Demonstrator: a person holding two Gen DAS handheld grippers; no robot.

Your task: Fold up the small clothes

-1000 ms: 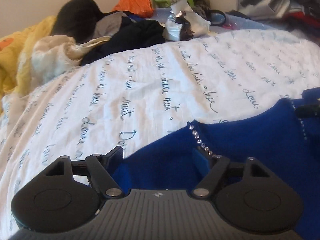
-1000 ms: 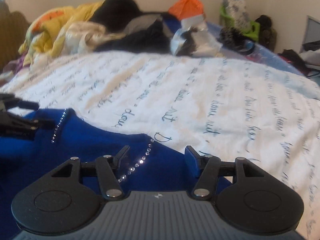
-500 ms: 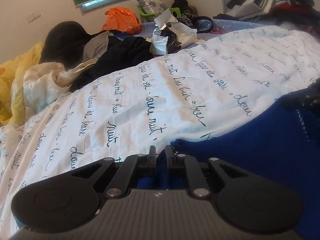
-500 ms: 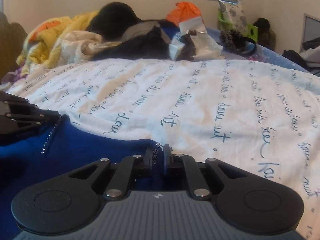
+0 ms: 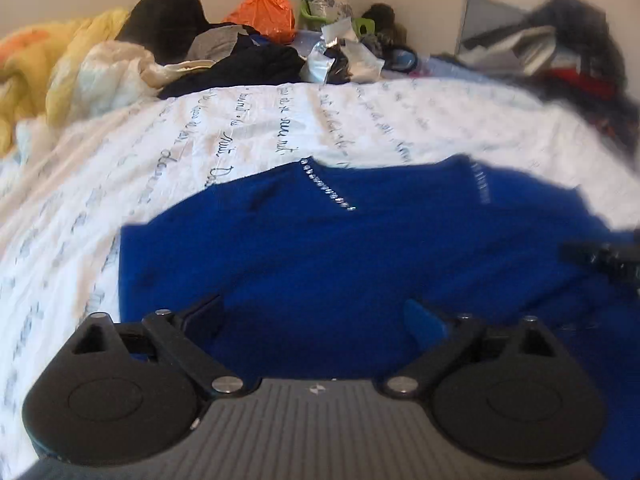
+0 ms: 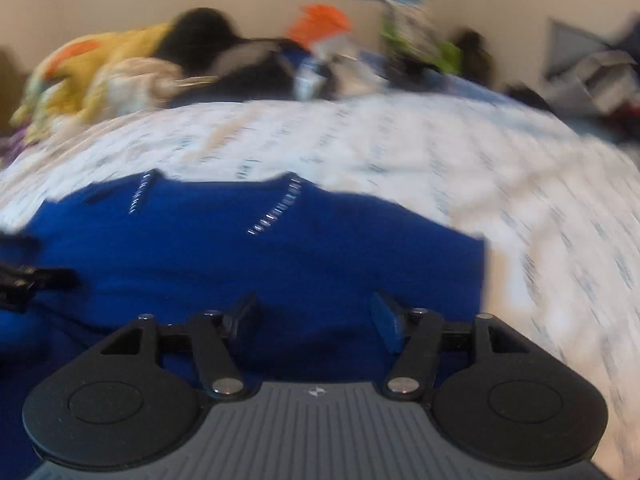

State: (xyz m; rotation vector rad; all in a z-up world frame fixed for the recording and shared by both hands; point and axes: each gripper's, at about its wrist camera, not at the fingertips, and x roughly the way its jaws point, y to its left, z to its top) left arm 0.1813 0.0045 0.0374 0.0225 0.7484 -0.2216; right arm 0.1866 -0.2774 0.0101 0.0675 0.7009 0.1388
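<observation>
Blue garment (image 5: 360,248): soft matt knit cloth, shiny rhinestone rows (image 5: 328,190) along seams. Bed sheet (image 5: 240,128): white crinkled cotton-like cloth with printed script. Left gripper (image 5: 316,320): matt black plastic, bright metal pins.

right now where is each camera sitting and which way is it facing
Left wrist: sits on the left gripper, looking forward and down over the blue garment toward the clutter by the far wall; its own open fingers show, and the right gripper's tip at the right edge.
Right wrist: sits on the right gripper, facing the same way over the garment's right side; its open fingers show, the left gripper's tip at the left edge.
Shared: the blue garment, its rhinestone rows, the script-printed sheet, the orange bag.
</observation>
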